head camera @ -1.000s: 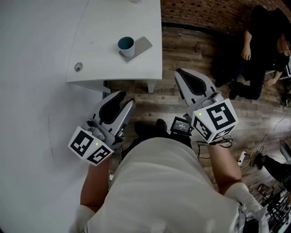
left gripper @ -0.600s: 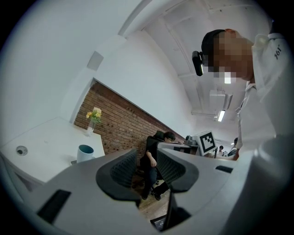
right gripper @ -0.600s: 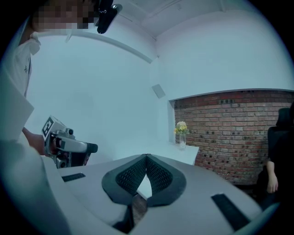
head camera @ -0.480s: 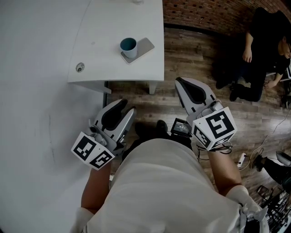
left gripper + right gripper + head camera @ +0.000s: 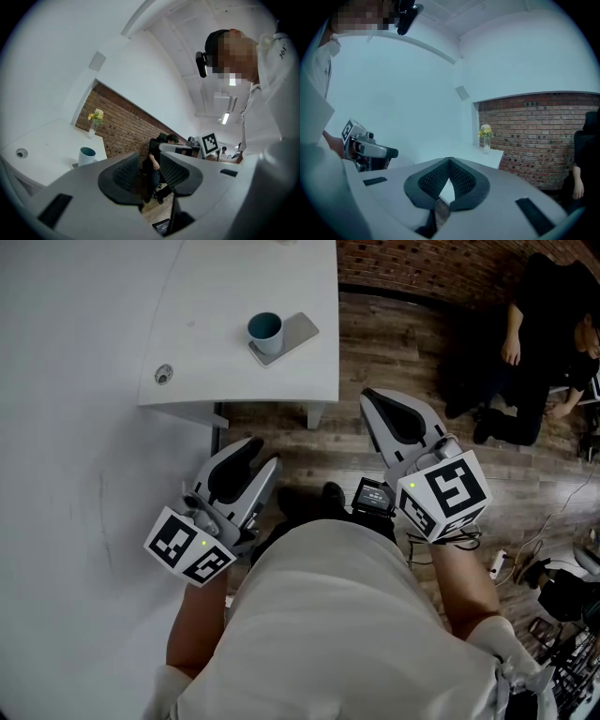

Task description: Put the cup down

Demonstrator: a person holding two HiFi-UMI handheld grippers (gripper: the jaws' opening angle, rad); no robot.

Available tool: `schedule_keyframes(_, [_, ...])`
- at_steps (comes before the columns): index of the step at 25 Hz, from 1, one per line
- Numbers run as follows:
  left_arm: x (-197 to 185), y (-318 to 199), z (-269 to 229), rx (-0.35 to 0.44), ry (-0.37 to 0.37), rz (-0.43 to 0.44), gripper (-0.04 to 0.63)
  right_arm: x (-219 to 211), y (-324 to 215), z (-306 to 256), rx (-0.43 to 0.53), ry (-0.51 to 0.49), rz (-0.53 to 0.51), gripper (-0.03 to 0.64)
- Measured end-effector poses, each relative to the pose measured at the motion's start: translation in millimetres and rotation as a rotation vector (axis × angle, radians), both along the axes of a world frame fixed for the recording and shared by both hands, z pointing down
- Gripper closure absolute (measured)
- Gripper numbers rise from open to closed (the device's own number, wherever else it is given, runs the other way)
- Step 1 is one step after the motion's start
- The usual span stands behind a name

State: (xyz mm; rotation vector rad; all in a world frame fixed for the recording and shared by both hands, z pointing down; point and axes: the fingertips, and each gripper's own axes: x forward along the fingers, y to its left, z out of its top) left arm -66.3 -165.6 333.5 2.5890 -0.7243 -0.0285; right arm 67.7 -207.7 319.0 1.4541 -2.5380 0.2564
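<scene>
I see a white table [image 5: 216, 362], wood floor [image 5: 394, 343], brick wall [image 5: 422, 263]. Teal cup [image 5: 265, 332] stands upright on a grey pad [image 5: 300, 332] on the table. Left gripper [image 5: 258, 452] jaws apart, empty; right gripper [image 5: 371, 396] jaws pressed together, empty.

**A white table, a brick wall and someone sitting**

A white table [image 5: 216, 296] stands on a brown wood floor [image 5: 394, 343]. A flat grey pad [image 5: 300, 331] lies on the table near its right edge. A small round silver thing [image 5: 163, 375] sits near the front edge, well apart from the pad. At the far end of the table is a glass vase [image 5: 487, 146] with yellow and white flowers [image 5: 486, 129]. A red brick wall [image 5: 422, 268] runs behind. A person in black [image 5: 548, 334] sits near that wall. Thin cables [image 5: 539, 545] lie on the floor at the right. The other walls are plain white. A long light [image 5: 225, 118] glows on the ceiling.
</scene>
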Motion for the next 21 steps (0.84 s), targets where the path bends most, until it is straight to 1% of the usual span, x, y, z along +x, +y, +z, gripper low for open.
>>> schedule_keyframes(21, [7.1,-2.1,5.6,-0.012,0.001,0.043,0.454,5.0,-0.6,3.3,0.018,0.028,0.026,0.606])
